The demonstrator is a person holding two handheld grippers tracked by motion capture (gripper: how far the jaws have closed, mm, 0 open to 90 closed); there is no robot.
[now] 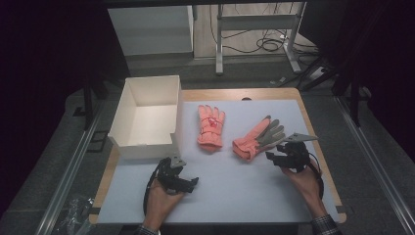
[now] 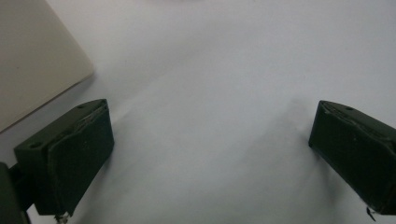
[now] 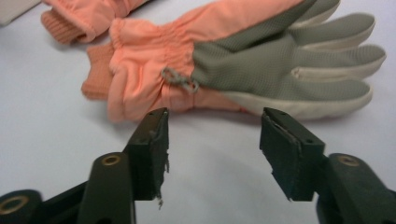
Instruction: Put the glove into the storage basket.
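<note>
Pink gloves lie mid-mat, near right gripper, jaws half-open, empty, just short of palm-up glove's edge. Left gripper, jaws wide, empty, beside box corner. Open mat ahead. No legible writing.

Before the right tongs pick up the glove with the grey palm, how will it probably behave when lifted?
The glove with the grey palm looks padded and soft, so it will probably flop and hang from wherever it is pinched. Its knitted cuff seems to offer good grip, so slipping looks unlikely. It probably is light and not fragile.
</note>
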